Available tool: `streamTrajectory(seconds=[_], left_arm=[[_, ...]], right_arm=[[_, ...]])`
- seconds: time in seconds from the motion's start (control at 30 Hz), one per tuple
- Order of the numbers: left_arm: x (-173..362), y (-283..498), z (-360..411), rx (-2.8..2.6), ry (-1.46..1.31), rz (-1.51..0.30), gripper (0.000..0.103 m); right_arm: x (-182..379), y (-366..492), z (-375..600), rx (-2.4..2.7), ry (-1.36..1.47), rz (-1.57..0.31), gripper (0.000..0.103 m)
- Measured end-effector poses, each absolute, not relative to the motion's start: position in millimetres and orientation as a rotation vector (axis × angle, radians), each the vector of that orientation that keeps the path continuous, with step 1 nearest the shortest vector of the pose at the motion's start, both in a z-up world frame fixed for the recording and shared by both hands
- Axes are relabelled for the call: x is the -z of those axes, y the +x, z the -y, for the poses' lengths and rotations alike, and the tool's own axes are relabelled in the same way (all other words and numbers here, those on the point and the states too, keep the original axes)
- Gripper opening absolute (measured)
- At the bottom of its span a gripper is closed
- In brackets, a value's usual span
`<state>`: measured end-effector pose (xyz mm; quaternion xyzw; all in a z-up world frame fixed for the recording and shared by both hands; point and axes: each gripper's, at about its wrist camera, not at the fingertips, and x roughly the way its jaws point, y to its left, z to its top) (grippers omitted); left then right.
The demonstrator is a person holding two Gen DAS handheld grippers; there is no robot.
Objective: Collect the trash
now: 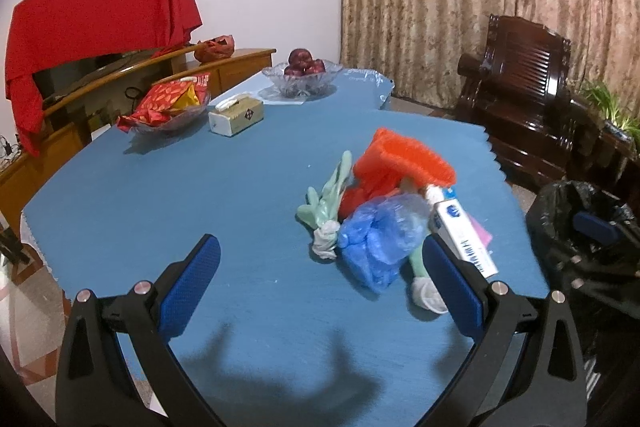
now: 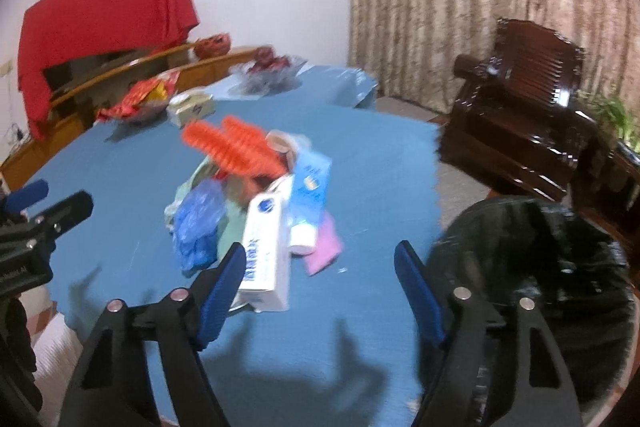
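- The left tongs (image 1: 320,263) hang above the blue tabletop (image 1: 240,187), spread apart and holding nothing.
- The right tongs (image 2: 320,271) are also apart and empty.
- The trash pile (image 1: 384,203) lies on the tabletop: orange foam (image 1: 404,155), a blue bag (image 1: 380,235), a white carton (image 2: 264,251).
- A black-lined bin (image 2: 532,263) stands beside the tabletop's right edge.

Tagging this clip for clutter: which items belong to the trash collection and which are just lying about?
Job:
white carton
blue plastic bag
orange foam netting
green glove
pink paper
black-lined bin

Lying about:
tissue box
fruit bowl
snack dish
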<state>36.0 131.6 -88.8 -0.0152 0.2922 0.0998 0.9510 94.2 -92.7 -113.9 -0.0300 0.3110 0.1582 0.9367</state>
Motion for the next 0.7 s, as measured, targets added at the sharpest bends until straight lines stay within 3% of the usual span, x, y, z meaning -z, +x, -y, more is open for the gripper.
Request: streamTrajectory(seconds=[0.23, 0.4, 0.57, 0.63, 0.67, 0.7], left_arm=[[114, 53, -145, -0.193, -0.039, -0.645, 0.098], [125, 62, -152, -0.193, -0.059, -0.674, 0.096], [132, 70, -153, -0.186, -0.066, -0.691, 0.094], [135, 72, -153, -0.181, -0.067, -0.694, 0.094], [136, 73, -153, -0.178, -0.067, -0.696, 0.094], [137, 73, -152, -0.176, -0.068, -0.698, 0.094]], right_arm=[[140, 109, 61, -0.389, -0.1, -0.69, 0.063], [159, 123, 51, -0.394, -0.108, -0.739, 0.051], [169, 132, 45, -0.387, -0.108, -0.76, 0.047], [171, 136, 43, -0.397, -0.099, -0.77, 0.04], [172, 138, 42, -0.406, -0.095, -0.774, 0.03], [172, 140, 42, -0.41, -0.094, -0.777, 0.03]])
